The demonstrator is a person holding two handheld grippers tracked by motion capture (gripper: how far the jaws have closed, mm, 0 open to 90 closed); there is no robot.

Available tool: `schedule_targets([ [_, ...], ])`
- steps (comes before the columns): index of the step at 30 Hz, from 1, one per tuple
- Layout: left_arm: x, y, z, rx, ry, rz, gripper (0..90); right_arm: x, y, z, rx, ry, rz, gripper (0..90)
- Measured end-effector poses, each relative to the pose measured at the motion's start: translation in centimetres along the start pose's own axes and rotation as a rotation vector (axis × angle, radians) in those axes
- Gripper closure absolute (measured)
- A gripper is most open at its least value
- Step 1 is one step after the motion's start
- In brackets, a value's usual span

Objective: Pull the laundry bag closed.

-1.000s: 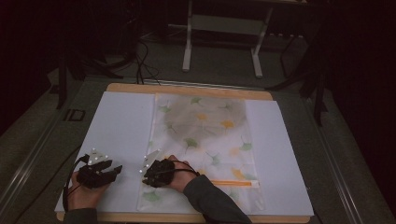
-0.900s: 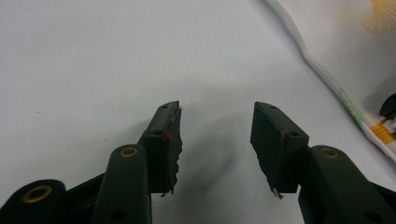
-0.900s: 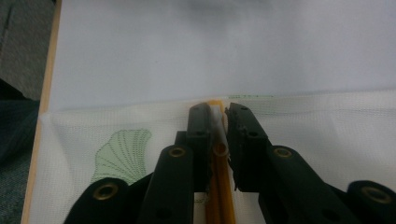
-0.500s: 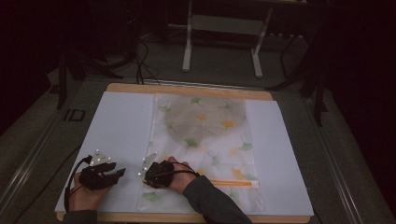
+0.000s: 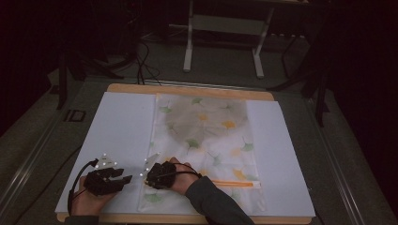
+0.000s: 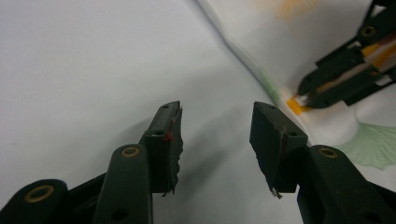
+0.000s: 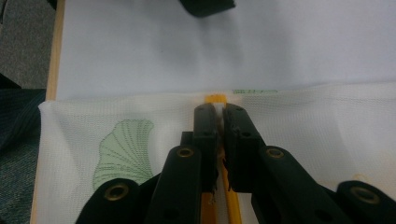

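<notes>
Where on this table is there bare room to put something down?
Free: the white sheet right of the leaf-print mesh bag, and its far-left stretch. Crowded: the near-left corner, with the open left gripper and the right gripper pinching the bag's orange zipper.

Dim, low-contrast high view; surroundings nearly black, lit mainly on the white table sheet point(image 5: 122, 131), with small bright glints on the left gripper point(image 5: 109, 178). Brighter, evenly lit gripper views. Soft shadow under the jaws on the white surface in the left gripper view; near jaws slightly soft, patterned cloth point(image 6: 327, 56) blurred. Cloth weave sharp in the right gripper view, upper edge soft.
</notes>
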State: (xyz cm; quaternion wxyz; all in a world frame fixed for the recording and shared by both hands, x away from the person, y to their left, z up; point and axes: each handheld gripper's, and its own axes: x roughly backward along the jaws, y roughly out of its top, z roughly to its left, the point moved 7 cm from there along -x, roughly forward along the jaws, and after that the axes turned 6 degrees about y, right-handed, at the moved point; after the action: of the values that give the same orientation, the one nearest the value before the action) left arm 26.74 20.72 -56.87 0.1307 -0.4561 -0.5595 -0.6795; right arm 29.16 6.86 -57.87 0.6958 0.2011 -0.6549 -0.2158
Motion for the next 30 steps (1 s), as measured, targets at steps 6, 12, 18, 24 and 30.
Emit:
schedule_targets([
  [6, 0.2, 0.1, -1.0, 0.002, -0.065, -0.001, 54.3, 0.3, 0.0, 0.1, 0.004, -0.007, -0.004, 84.1],
  [12, 0.3, 0.3, -2.1, -0.007, -0.121, 0.007, 55.1, 0.5, -0.1, 0.1, 0.006, -0.015, -0.008, 84.1],
  [18, -0.1, 0.5, -3.2, 0.009, -0.200, 0.021, 55.1, 0.7, 0.0, 0.2, 0.003, -0.022, -0.010, 84.1],
  [24, -0.9, 0.4, -4.0, 0.028, -0.239, 0.063, 55.0, 0.9, 0.0, 0.1, 0.007, -0.031, -0.010, 84.2],
  [30, -1.6, 0.3, -4.6, 0.009, -0.247, 0.099, 55.8, 1.1, 0.1, 0.2, 0.012, -0.038, -0.013, 84.2],
])
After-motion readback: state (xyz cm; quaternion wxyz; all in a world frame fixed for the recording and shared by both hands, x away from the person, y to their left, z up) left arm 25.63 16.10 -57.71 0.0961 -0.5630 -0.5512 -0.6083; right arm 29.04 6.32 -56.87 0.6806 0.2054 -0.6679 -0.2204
